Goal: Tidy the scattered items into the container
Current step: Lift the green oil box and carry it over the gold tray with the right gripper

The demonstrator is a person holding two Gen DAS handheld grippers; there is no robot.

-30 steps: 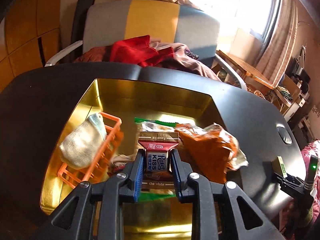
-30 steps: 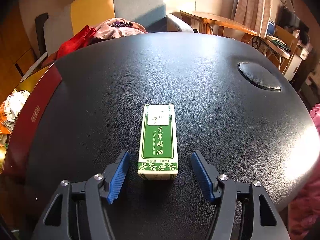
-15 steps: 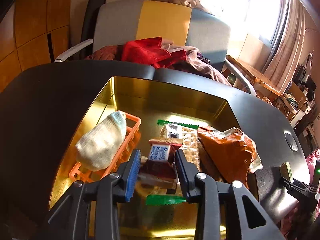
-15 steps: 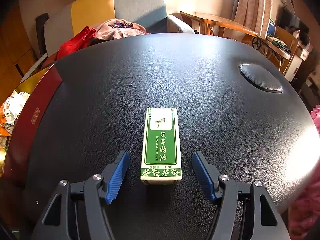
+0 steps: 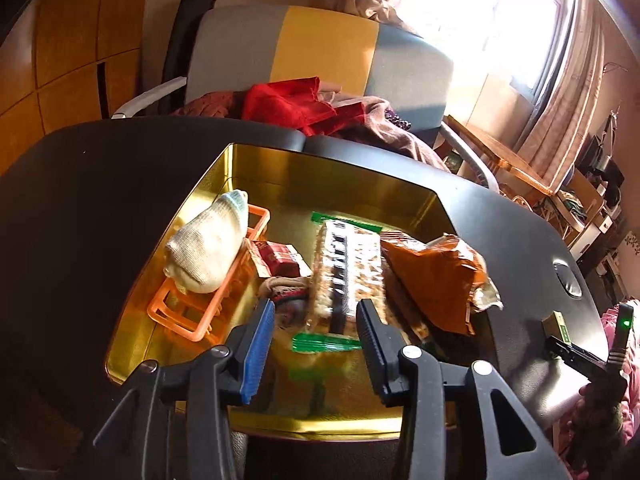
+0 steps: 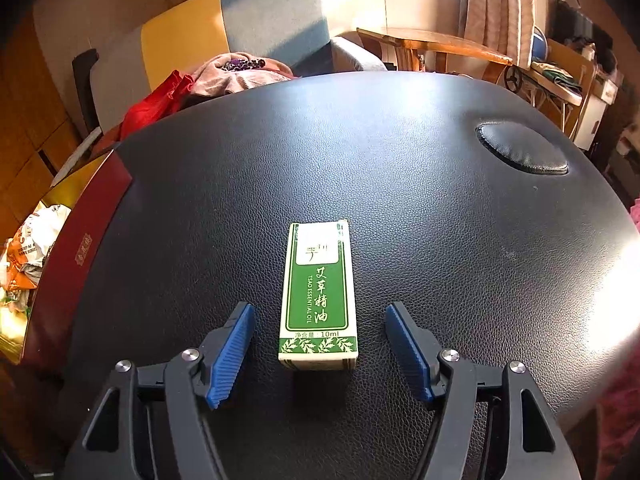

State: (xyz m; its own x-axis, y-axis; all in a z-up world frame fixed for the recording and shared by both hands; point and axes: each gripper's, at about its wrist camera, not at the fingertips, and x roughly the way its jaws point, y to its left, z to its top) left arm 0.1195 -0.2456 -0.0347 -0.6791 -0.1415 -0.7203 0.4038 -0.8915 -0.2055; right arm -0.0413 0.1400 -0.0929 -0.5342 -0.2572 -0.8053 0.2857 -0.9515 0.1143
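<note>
My left gripper (image 5: 314, 344) hangs wide open and empty above the gold tin (image 5: 332, 168), which holds a sock (image 5: 208, 252) and snack packets (image 5: 432, 276). My right gripper (image 6: 318, 348), jaws spread, straddles the green essential-oil box (image 6: 318, 296) lying flat mid-bench, untouched.

A sock (image 5: 208, 254) lies in a basket (image 5: 192, 312) inside the tin (image 5: 332, 172), apparently left of the snack packets (image 5: 434, 276).

"TSAO ESSENTIAL OIL", "10ml" on green box (image 6: 318, 296)
</note>
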